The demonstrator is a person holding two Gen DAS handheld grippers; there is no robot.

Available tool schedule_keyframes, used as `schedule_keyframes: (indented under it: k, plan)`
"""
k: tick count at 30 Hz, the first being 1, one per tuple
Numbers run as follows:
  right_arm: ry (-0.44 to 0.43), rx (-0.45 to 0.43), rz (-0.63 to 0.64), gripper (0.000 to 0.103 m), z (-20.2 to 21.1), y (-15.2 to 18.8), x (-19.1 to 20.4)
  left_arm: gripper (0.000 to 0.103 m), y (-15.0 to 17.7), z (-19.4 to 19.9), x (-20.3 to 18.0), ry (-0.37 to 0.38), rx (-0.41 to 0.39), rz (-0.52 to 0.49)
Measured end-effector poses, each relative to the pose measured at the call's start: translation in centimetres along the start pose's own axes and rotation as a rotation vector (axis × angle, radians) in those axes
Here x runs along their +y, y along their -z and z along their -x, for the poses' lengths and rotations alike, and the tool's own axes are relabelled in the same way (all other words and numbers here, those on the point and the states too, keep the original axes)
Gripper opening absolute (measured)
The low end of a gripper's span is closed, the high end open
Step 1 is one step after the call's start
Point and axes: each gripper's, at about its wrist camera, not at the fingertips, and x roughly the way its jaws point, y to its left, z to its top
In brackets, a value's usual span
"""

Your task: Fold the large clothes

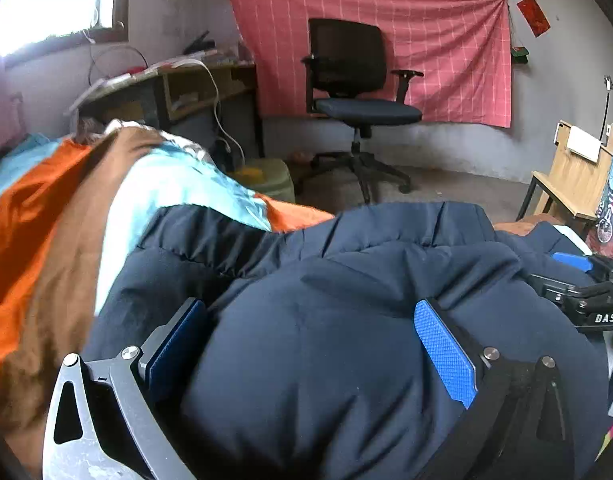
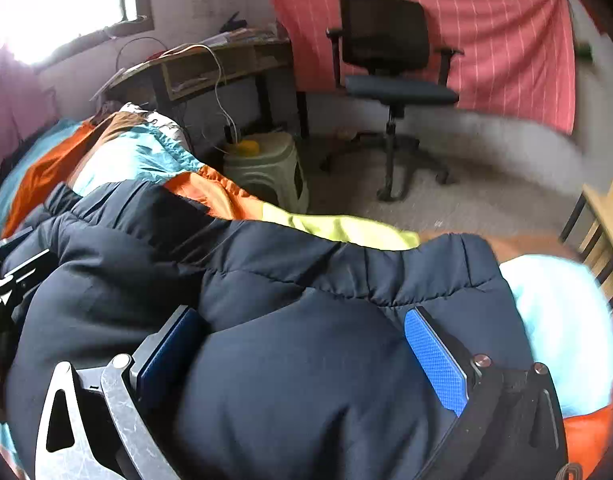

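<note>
A dark navy puffer jacket lies bunched on a bed covered by an orange, brown and light-blue quilt. My left gripper stands wide open low over the jacket, and a padded bulge of it rises between the blue pads. My right gripper is also wide open over the jacket near its stitched hem, with fabric swelling between its fingers. Each gripper shows at the edge of the other's view: the right gripper, the left gripper.
A black office chair stands on the floor beyond the bed before a pink cloth on the wall. A cluttered desk is at the left, a pale plastic stool by the bed, a wooden bench at the right.
</note>
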Motion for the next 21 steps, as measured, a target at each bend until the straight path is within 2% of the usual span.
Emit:
schedule_keyframes:
  k: [4,7,10,19,21]
  plan:
    - [-0.003,0.045,0.009,0.103,-2.2,-0.2,-0.1,0.102,-0.2,-1.2,-0.9,-0.019,0.022,-0.048]
    - [-0.001,0.082,0.011,0.103,-3.6,-0.4,-0.3,0.102,0.0,-2.2,-0.5,-0.007,0.018,-0.031]
    - [-0.036,0.098,-0.021,0.103,-4.5,-0.3,-1.2,0.102,0.3,-2.8,0.0,0.01,0.013,-0.004]
    - [-0.044,0.059,-0.059,0.103,-4.6,0.6,-1.9,0.102,0.8,-2.4,-0.3,-0.002,-0.029,-0.007]
    - [-0.032,0.028,-0.061,0.103,-4.0,0.7,-1.6,0.102,1.1,-2.1,-0.6,-0.008,-0.038,-0.017]
